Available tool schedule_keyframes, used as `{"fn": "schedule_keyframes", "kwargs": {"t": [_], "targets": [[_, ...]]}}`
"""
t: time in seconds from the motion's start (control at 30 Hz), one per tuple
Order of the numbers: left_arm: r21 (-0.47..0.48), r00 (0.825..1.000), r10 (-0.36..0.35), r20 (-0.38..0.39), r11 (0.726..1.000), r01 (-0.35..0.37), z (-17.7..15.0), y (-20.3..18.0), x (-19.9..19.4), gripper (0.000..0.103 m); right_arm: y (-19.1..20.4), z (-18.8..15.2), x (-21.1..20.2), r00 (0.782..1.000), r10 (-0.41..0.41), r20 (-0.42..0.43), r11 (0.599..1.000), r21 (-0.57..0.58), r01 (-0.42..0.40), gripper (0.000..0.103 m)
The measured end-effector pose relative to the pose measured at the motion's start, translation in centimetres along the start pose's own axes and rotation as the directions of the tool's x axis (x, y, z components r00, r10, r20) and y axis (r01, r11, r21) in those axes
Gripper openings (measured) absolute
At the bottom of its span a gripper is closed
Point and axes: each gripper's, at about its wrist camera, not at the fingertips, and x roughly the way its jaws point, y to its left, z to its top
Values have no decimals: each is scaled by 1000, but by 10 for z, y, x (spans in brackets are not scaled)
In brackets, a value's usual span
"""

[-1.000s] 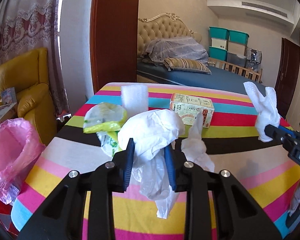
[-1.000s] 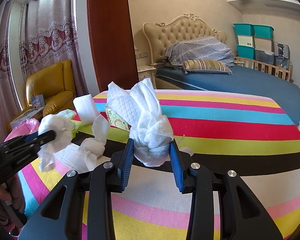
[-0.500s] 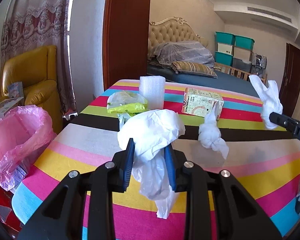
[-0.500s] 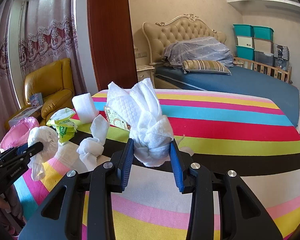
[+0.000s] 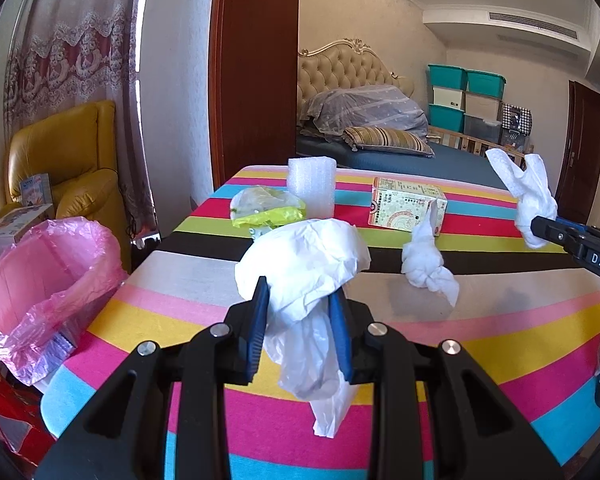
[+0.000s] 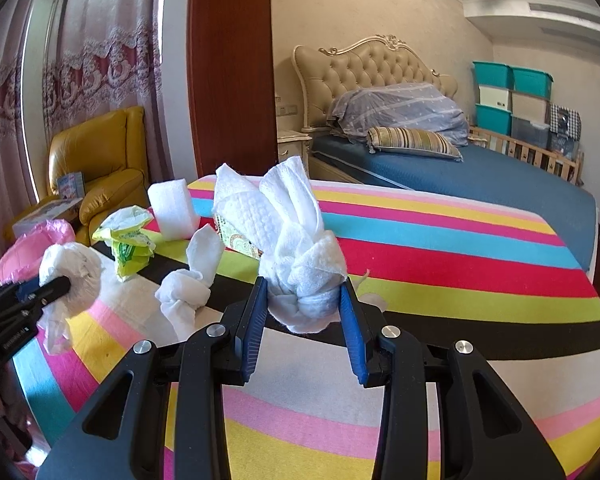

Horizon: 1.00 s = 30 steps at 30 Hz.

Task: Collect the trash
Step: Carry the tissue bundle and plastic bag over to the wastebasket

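My left gripper (image 5: 300,320) is shut on a crumpled white plastic bag (image 5: 304,264) and holds it above the striped table (image 5: 480,332). My right gripper (image 6: 306,312) is shut on a knotted white paper towel (image 6: 296,240) held above the table. A second knotted paper towel (image 5: 424,260) lies on the table between them. A yellow-green wrapper (image 5: 266,208), a white foam roll (image 5: 312,184) and a printed carton (image 5: 408,206) sit farther back. A bin lined with a pink bag (image 5: 40,280) stands at the table's left edge.
A yellow armchair (image 5: 64,160) stands behind the bin, with a box (image 5: 12,220) beside it. A wooden door frame (image 5: 256,60) and a bed (image 6: 460,168) lie beyond the table's far end. Red material (image 5: 4,412) lies on the floor below the bin.
My left gripper has drawn back and to the left with the plastic bag, so the pink bin shows larger. My right gripper has barely moved with its towel.
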Motion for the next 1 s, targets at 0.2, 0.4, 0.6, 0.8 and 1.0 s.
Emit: {"fn": "schedule_keyframes", "kwargs": {"t": [0.2, 0.4, 0.6, 0.8, 1.0], "targets": [[-3, 999, 34, 7, 999, -34, -2, 19, -7, 29, 7, -1, 1, 1000, -14, -8, 999, -43, 13, 36], [9, 997, 79, 22, 997, -79, -5, 37, -16, 29, 4, 0, 0, 1000, -13, -6, 999, -30, 12, 36], [4, 991, 130, 42, 991, -131, -4, 63, -29, 29, 23, 7, -2, 999, 45, -13, 998, -45, -45, 36], [-4, 981, 189, 41, 982, -189, -4, 93, -37, 29, 76, 22, -13, 988, 156, -4, 975, -157, -155, 36], [-34, 966, 256, 32, 966, -255, -9, 129, -49, 29, 138, 26, -8, 954, 290, -69, 921, -253, -298, 36]]}}
